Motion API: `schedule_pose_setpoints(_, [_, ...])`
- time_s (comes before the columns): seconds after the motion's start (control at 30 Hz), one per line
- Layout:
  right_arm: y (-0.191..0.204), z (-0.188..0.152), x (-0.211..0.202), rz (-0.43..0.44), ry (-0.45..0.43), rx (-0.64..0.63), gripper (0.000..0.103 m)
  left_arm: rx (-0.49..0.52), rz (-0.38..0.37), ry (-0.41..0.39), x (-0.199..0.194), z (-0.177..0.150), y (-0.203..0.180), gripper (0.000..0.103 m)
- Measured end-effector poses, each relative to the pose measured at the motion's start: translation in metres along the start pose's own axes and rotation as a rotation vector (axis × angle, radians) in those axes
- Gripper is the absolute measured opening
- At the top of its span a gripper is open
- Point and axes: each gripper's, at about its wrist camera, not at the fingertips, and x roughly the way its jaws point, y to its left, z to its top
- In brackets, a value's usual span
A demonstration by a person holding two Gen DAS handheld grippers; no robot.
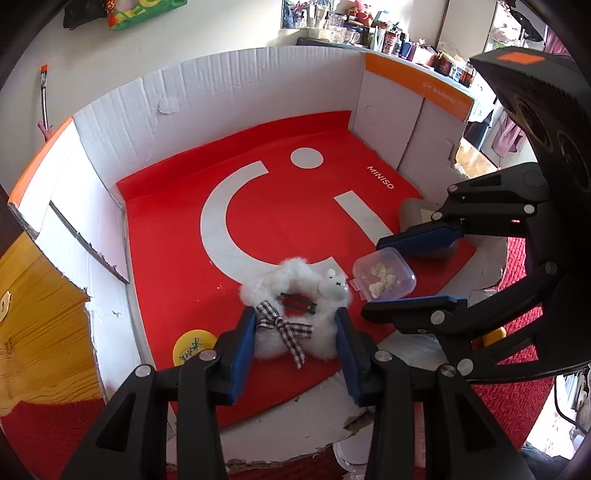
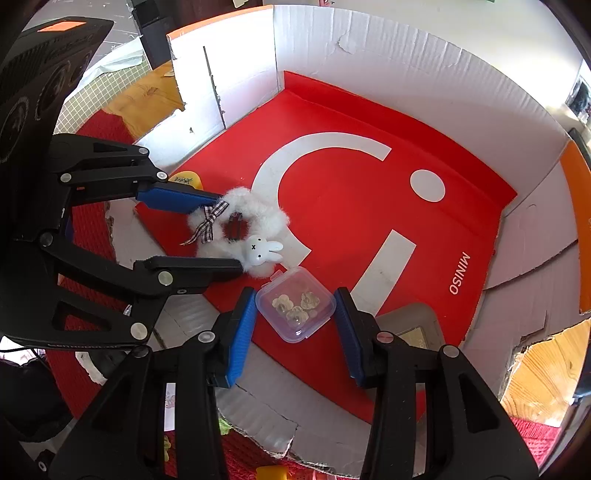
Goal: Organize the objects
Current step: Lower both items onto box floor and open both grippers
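A white fluffy scrunchie (image 1: 295, 280) with a checked bow and a small white rabbit head lies on the red floor of an open cardboard box (image 1: 258, 92). My left gripper (image 1: 297, 332) is open, its blue pads on either side of the scrunchie; whether they touch it I cannot tell. A small clear plastic case (image 2: 295, 303) holding pale trinkets lies beside the scrunchie (image 2: 258, 212). My right gripper (image 2: 295, 321) is open, its pads around the case without touching it. The right gripper also shows in the left wrist view (image 1: 397, 275), and the left gripper in the right wrist view (image 2: 218, 232).
A yellow round disc (image 1: 194, 347) lies at the box's near left corner. A grey flat pouch (image 2: 417, 328) lies at the box's near right. The box has white walls with orange flaps (image 2: 576, 229). Wooden tabletop (image 1: 40, 314) and red cloth (image 1: 513, 387) surround it. A cluttered shelf (image 1: 388, 33) stands behind.
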Motion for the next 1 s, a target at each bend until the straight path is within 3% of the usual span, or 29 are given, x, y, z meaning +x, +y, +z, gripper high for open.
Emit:
schedule_pose_setpoints(0.77, [-0.001,0.002,-0.006,-0.009,0.004,0.035,0.042,0.026,-0.034,-0.002,-0.003,-0.001,-0.001,0.054])
schedule_pose_setpoints(1.0, [0.007,-0.005,-0.022,-0.015,-0.014,0.048,0.049,0.007,-0.073,-0.006,-0.009,-0.003,0.0,0.054])
